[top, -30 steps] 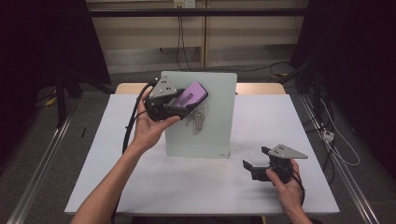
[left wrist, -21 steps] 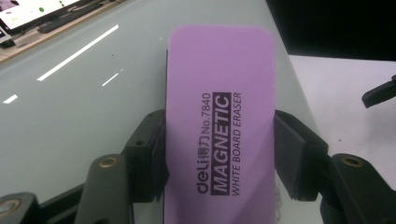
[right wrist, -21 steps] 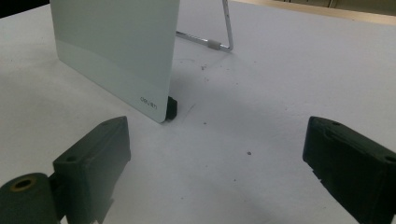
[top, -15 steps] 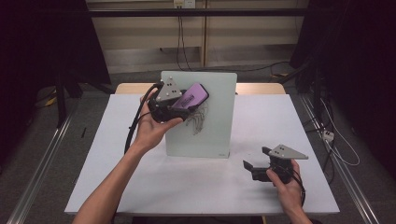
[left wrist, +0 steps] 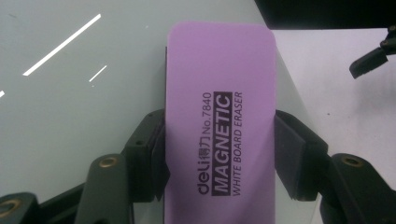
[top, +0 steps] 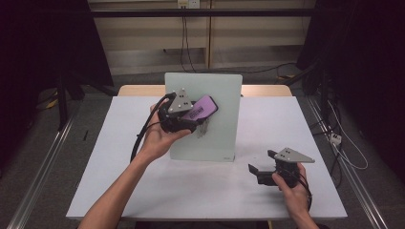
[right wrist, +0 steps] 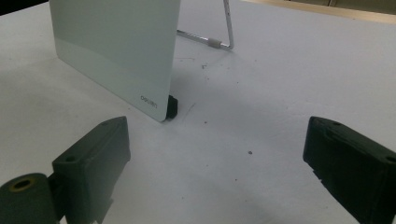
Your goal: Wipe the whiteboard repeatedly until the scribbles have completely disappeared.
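Eraser [top: 203,108] sits centre frame in the high view, pinched across its width by our left gripper [top: 191,117]. In the left gripper view both pads press on the purple eraser's [left wrist: 219,130] long edges, label reading up the frame, its underside toward the board [left wrist: 84,116]; contact with the glass we can't confirm. Board [top: 210,119] stands upright mid-table [top: 95,181] on a wire stand [right wrist: 224,32], faint marks just below the eraser. Our right gripper [top: 260,164] rests lower right, near the board's corner, well apart from the eraser. Its jaws are spread wide, nothing between them, only bare table [right wrist: 243,121].
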The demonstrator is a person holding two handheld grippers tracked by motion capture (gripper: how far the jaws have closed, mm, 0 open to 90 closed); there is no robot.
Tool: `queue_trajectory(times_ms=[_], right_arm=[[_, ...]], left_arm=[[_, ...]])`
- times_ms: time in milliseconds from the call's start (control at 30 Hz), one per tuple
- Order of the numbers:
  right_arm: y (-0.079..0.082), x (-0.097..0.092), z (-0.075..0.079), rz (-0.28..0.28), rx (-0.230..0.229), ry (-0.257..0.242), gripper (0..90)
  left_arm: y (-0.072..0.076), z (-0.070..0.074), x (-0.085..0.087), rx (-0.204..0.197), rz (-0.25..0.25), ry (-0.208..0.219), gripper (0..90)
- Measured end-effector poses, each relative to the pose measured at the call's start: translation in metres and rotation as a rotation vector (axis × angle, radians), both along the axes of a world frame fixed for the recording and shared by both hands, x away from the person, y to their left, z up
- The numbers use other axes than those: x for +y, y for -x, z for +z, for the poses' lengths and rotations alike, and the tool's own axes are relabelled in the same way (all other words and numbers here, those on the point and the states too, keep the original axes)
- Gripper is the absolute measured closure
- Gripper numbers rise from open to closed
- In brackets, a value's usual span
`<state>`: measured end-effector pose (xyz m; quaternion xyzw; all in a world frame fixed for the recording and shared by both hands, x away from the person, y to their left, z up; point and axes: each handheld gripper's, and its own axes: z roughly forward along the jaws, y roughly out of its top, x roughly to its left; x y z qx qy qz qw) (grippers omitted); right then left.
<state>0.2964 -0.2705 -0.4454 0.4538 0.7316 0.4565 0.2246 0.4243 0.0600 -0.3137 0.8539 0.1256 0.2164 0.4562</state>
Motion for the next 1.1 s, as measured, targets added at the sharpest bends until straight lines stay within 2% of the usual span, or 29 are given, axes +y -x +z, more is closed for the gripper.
queue_trajectory(times_ms=[100, 333, 467, 567, 700, 900, 1100], right_arm=[[0.000, -0.001, 0.000, -0.001, -0.002, 0.000, 7.3], [0.000, 0.000, 0.000, 0.001, -0.001, 0.002, 7.2], [0.000, 0.000, 0.000, 0.001, 0.000, 0.001, 7.2], [0.000, 0.000, 0.000, 0.000, 0.001, 0.001, 7.2], [0.000, 0.000, 0.000, 0.000, 0.000, 0.000, 7.2], [0.000, -0.002, 0.000, -0.001, -0.002, 0.001, 7.2], [0.000, -0.001, 0.000, 0.000, -0.002, 0.001, 7.2]], left_arm=[[0.003, -0.005, -0.003, -0.001, -0.005, -0.021, 41.3], [0.008, -0.017, -0.008, 0.005, -0.019, -0.041, 41.3], [0.009, -0.024, -0.011, 0.039, -0.038, -0.051, 41.2], [0.011, -0.025, -0.013, 0.032, -0.040, -0.072, 41.2], [0.008, -0.023, -0.011, 0.049, -0.047, -0.070, 41.2], [0.002, -0.008, 0.006, 0.035, -0.009, -0.038, 41.3], [-0.004, 0.009, 0.022, 0.001, 0.034, -0.024, 41.3]])
